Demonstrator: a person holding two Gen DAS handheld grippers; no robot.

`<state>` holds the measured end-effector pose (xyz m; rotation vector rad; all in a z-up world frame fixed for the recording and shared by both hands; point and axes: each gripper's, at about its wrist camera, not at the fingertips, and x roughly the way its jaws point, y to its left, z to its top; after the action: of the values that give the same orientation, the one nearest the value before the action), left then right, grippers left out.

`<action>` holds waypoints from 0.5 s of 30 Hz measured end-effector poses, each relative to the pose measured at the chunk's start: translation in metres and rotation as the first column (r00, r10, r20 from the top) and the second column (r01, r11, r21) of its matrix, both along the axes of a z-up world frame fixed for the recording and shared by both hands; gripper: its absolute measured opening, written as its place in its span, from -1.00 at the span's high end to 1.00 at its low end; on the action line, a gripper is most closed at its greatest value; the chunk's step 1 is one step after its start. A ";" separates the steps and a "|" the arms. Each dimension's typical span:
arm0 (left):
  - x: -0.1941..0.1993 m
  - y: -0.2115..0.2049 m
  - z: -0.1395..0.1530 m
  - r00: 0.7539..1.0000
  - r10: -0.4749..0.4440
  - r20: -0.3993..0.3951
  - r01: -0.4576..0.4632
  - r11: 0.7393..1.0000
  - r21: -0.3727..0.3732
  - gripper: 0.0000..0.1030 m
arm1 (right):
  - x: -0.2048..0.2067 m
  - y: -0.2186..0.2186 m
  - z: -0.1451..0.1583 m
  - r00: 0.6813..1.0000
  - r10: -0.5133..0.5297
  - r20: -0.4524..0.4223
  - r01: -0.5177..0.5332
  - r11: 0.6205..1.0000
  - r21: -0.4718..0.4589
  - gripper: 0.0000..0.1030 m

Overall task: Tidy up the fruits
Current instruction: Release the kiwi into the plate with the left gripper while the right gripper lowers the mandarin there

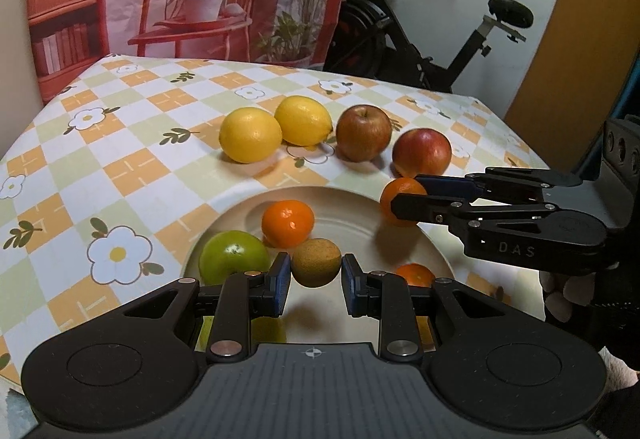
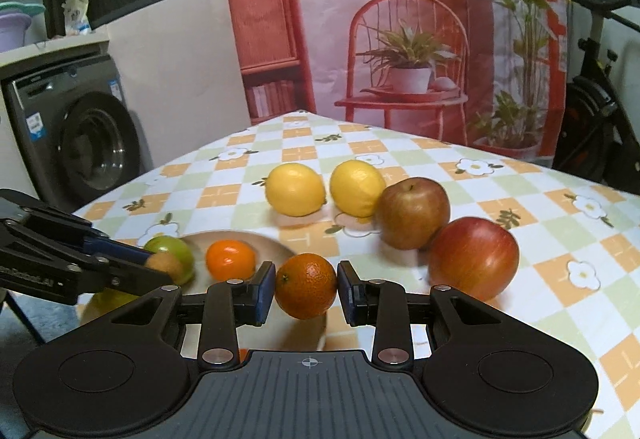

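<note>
**A:** While the left gripper (image 1: 315, 281) points down over the plate (image 1: 356, 207), what sits between its blue pads?

**B:** A brownish-green round fruit (image 1: 316, 263), clamped by both pads and held just above the plate's near part. In the right wrist view that gripper comes in from the left edge, tilted down, with the same fruit at its tip.

**A:** Starting from the plate's left side, what lies in it?

**B:** A green apple (image 1: 233, 256) at the left rim, then a tangerine (image 1: 288, 223) beside it nearer the middle, then a second small orange fruit (image 1: 416, 274) at the near right, partly hidden behind the gripper's finger.

**A:** And on the tablecloth (image 1: 120, 167) behind the plate?

**B:** A row towards the far edge: two lemons (image 1: 251, 135) (image 1: 303, 120) touching, then a brownish-red apple (image 1: 363, 133), then a redder apple (image 1: 421, 153) just beside it.

**A:** How does the right gripper (image 2: 306, 287) stand?

**B:** In the left wrist view it reaches in from the right edge, nearly level, rolled so one finger lies above the other. A gloved hand (image 1: 560, 297) shows beneath its body. Its pads are closed on an orange (image 2: 306, 286), gripping both sides.

**A:** Where is that orange?

**B:** Lifted clear, over the plate's right rim, just in front of the redder apple; its shadow falls on the plate below.
</note>
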<state>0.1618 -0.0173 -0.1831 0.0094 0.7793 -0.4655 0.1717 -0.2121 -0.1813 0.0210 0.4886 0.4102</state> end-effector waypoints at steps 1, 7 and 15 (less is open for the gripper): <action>-0.001 -0.001 -0.001 1.000 -0.004 -0.001 0.004 1.000 0.005 0.44 | -0.002 0.000 -0.001 1.000 0.002 -0.002 -0.002 1.000 0.004 0.41; -0.006 -0.005 -0.005 1.000 -0.024 -0.020 0.024 0.999 0.026 0.44 | -0.014 -0.002 -0.008 1.000 -0.001 -0.022 0.002 0.999 0.041 0.41; -0.010 -0.015 -0.009 0.997 -0.066 -0.039 0.068 0.997 0.035 0.44 | -0.019 -0.008 -0.007 1.000 -0.011 -0.015 0.011 0.998 0.063 0.41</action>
<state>0.1519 -0.0320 -0.1920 0.0613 0.8260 -0.5162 0.1523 -0.2200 -0.1883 0.0879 0.4898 0.4149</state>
